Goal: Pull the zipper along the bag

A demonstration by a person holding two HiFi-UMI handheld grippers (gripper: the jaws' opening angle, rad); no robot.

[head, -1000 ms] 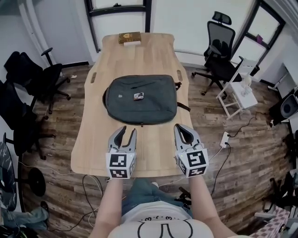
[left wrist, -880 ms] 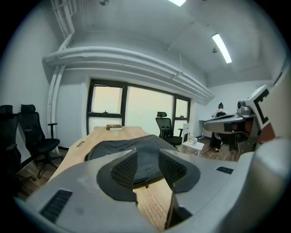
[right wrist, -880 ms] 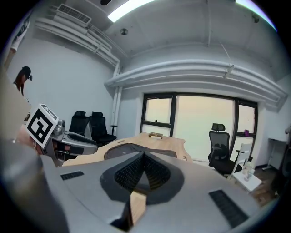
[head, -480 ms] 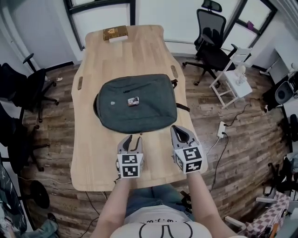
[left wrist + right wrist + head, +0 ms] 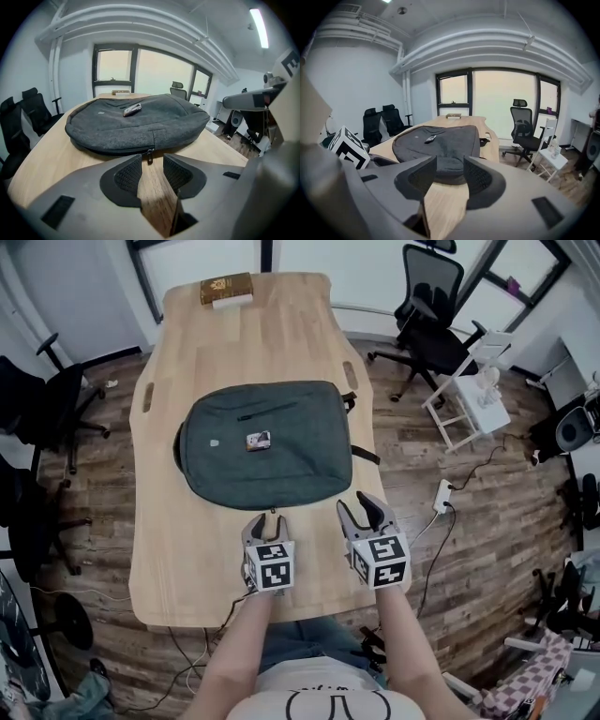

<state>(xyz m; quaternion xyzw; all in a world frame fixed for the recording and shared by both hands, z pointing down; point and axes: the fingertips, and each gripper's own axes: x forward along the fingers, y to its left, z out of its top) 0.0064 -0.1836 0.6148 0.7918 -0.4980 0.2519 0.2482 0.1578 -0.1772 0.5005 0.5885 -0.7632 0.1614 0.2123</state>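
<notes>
Facing the zipper pull (image 5: 149, 154) dead ahead, just beyond its jaws, your left gripper (image 5: 151, 162) stands open and empty; the track runs crosswise along the near edge of the bag (image 5: 136, 124)

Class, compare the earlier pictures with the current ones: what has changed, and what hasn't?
The left gripper and right gripper sank toward the bag; the right's fingers have just been opening, nothing between them. The left stays open and empty; the bag hasn't shifted.
</notes>
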